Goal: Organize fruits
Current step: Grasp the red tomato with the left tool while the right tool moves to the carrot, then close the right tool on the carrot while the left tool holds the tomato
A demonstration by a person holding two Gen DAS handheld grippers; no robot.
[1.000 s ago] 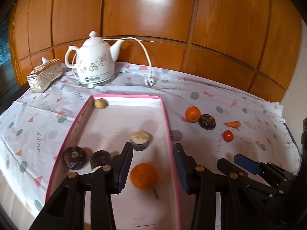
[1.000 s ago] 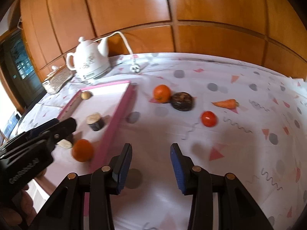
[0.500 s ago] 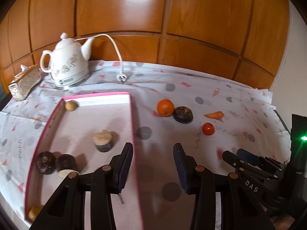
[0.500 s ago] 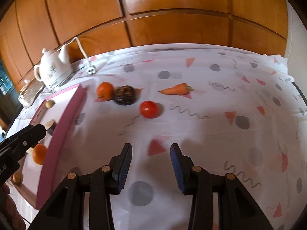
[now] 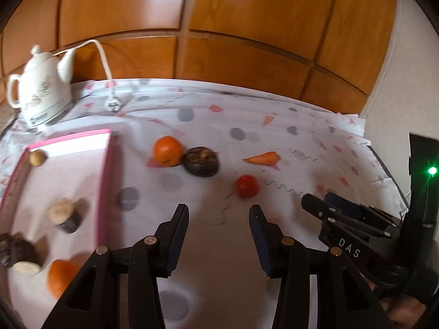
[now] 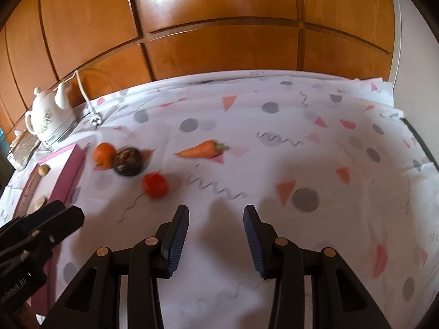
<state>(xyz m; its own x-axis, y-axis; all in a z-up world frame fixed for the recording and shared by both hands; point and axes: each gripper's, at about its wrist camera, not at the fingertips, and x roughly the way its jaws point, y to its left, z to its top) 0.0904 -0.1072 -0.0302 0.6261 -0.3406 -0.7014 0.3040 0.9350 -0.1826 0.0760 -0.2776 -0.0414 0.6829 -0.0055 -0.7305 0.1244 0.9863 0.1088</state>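
Wood panelling behind; your left tool (image 5: 219, 220), jaws just widened and empty, has swung from tray (image 5: 107, 170) toward tomato (image 5: 247, 186).

Glossy wood panelling (image 6: 219, 8), glazed white teapot (image 5: 41, 93), matt patterned tablecloth (image 6: 315, 164)

My right gripper (image 6: 216, 233) hovers with jaws apart and empty over the table (image 6: 315, 164) in its white confetti-print cloth. At ten o'clock a round red tomato (image 6: 155, 185) lies nearest, beyond it a dark brown wrinkled fruit (image 6: 128, 161) touching a round orange (image 6: 104, 155). An orange carrot (image 6: 201, 149) lies at twelve.
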